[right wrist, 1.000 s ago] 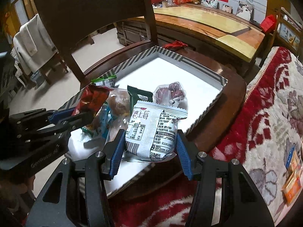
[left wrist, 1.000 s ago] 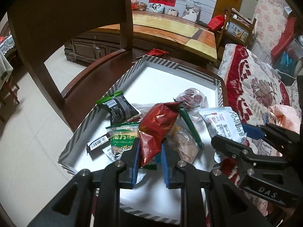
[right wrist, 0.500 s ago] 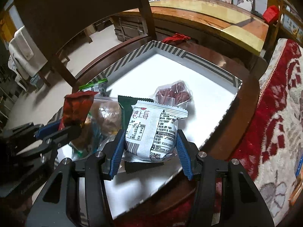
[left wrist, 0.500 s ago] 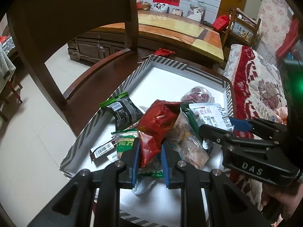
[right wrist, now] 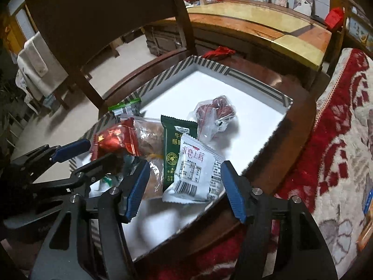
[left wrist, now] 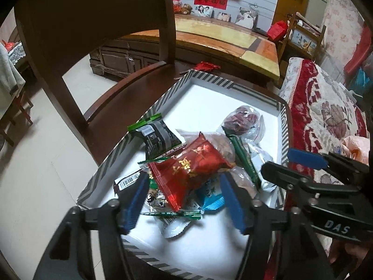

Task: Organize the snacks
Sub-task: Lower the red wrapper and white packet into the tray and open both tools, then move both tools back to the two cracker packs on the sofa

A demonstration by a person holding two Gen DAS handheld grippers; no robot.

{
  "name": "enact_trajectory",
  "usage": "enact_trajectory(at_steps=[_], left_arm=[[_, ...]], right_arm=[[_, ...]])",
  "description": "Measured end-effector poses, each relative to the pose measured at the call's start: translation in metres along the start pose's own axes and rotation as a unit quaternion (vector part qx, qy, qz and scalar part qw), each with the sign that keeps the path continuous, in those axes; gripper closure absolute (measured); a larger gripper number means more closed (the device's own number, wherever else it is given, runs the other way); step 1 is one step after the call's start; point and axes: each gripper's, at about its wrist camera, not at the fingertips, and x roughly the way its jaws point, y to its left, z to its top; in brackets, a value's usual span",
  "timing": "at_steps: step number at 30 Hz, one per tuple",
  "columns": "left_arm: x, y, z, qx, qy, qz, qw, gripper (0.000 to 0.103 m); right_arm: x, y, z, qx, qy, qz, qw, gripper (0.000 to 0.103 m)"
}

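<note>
A white tray with a striped rim [left wrist: 163,102] [right wrist: 149,84] holds a pile of snack packets. My left gripper [left wrist: 184,200] hangs over the tray's near end, its jaws opening. A red packet [left wrist: 188,170] [right wrist: 116,140] lies loose on the pile between them, clear of both pads. My right gripper [right wrist: 185,190] [left wrist: 303,163] is at the tray's right side, jaws also opening. A white strawberry packet [right wrist: 195,172] rests on the tray between them, no longer squeezed. A dark green packet [right wrist: 174,154] and a clear bag of red dates [right wrist: 214,114] lie beside it.
The tray sits on a dark wooden chair seat [left wrist: 121,98], with the chair back [left wrist: 93,23] rising at the left. A red floral blanket [right wrist: 338,128] lies along the right. A black packet with a green top [left wrist: 158,137] lies by the tray's left rim. A long wooden table [left wrist: 221,35] stands behind.
Both grippers have widened their jaws. The red packet has dropped from the left gripper onto the pile, and the white packet has settled from the right gripper onto the tray.
</note>
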Motion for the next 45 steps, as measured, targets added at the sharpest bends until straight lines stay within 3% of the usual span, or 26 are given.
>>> enact_trajectory(at_steps=[10,22,35,45], left_arm=[[-0.012,-0.014,-0.003,0.01,-0.01,0.002,0.9999,0.027],[-0.023,-0.056,-0.009,0.041,-0.016,-0.012,0.999,0.021],[-0.029,-0.121,-0.025,0.097,-0.011,-0.044,0.9942,0.02],[-0.021,-0.183,-0.036,0.151,0.009,-0.088,0.9845,0.02]], right_arm=[[-0.033,-0.01,-0.023,0.022,-0.028,-0.007,0.999,0.04],[-0.068,-0.032,-0.055,0.043,-0.05,-0.047,0.997,0.04],[-0.105,-0.086,-0.106,0.107,-0.057,-0.088,0.989,0.04],[-0.135,-0.142,-0.153,0.163,-0.064,-0.131,0.976,0.04]])
